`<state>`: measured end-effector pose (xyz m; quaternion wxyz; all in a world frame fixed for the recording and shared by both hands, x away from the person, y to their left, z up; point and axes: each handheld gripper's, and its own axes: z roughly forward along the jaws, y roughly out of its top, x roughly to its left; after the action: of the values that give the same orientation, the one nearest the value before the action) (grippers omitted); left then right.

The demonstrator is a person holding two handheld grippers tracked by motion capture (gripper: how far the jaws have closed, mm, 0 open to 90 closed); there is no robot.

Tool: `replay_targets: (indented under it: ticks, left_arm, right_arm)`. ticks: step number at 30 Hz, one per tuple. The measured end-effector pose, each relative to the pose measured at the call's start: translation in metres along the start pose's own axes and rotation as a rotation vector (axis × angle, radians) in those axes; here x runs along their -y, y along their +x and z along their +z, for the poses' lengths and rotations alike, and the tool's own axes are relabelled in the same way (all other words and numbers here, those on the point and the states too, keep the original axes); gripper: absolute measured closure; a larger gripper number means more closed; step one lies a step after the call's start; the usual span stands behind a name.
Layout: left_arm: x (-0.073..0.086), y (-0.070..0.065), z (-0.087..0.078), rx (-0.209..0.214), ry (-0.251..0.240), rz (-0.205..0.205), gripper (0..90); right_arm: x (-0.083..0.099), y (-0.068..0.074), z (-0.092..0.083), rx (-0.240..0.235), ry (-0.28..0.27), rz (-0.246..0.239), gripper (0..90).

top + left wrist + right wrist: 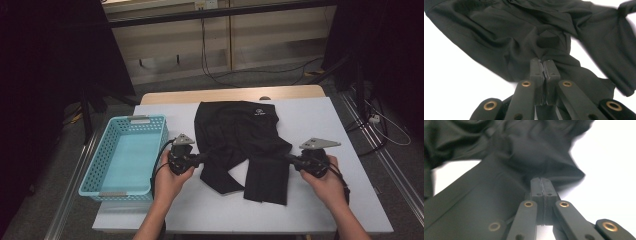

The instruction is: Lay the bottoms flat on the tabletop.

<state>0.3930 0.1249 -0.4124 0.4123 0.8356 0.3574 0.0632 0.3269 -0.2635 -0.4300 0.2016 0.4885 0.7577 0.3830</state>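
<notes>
We pinch the black fabric garment [241, 142] from both sides: left gripper [202, 159] and right gripper [289, 158] each clench cloth, right of the turquoise plastic basket [107, 186].

1. A small white round mark sits on the black garment [240, 135], near its far edge, away from the blue basket [107, 187]; it is too small to read.
2. No other writing is legible.
</notes>
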Motion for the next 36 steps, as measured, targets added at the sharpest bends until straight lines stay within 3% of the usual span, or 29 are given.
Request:
replay_targets:
  ticks: [6,10,17,18,19,20,23,25,28,29,30,31,32,36]
  left_arm:
    - [-0.001,-0.001,0.001,0.0,0.002,0.0,87.5]
    - [0.0,-0.001,0.002,0.003,0.004,0.005,87.5]
    - [0.0,-0.004,0.004,0.014,0.01,0.013,87.5]
    - [0.0,-0.005,0.004,0.015,0.008,0.014,87.5]
    - [0.0,-0.006,0.005,0.022,0.008,0.014,87.5]
    - [0.0,-0.006,0.005,0.023,0.01,0.015,87.4]
    - [0.001,-0.008,0.006,0.024,0.009,0.021,87.2]
    - [0.001,-0.009,0.008,0.023,0.012,0.026,87.2]
    - [0.002,-0.011,0.008,0.029,0.02,0.027,87.2]
    - [0.002,-0.011,0.008,0.028,0.019,0.029,87.2]
    - [0.002,-0.012,0.007,0.028,0.016,0.03,87.2]
    - [0.002,-0.012,0.007,0.028,0.015,0.031,87.2]
    - [0.002,-0.012,0.007,0.027,0.017,0.035,87.2]
    - [0.002,-0.013,0.006,0.025,0.016,0.034,87.2]
  right_arm:
    - [0.0,-0.021,-0.016,0.137,-0.02,-0.027,90.0]
    - [0.005,-0.038,-0.018,0.219,0.002,-0.03,90.0]
    - [0.015,-0.051,-0.013,0.261,0.04,-0.018,90.0]
    - [0.016,-0.052,-0.012,0.284,0.034,-0.021,85.1]
    - [0.016,-0.052,-0.012,0.284,0.034,-0.021,85.1]
    - [0.017,-0.051,-0.011,0.284,0.021,-0.017,79.4]
    - [0.015,-0.04,-0.01,0.25,0.01,-0.038,66.7]
    - [0.012,-0.028,-0.01,0.22,-0.001,-0.053,64.6]
    - [0.007,-0.002,-0.008,0.108,-0.019,-0.068,62.7]
    - [0.004,0.02,-0.004,0.023,-0.024,-0.092,62.9]
    - [0.004,0.03,-0.001,-0.014,-0.021,-0.107,63.5]
    - [0.004,0.03,-0.001,-0.014,-0.021,-0.107,63.5]
    - [0.004,0.04,0.003,-0.051,-0.014,-0.114,64.6]
    - [0.007,0.08,0.019,-0.155,0.052,-0.212,68.5]
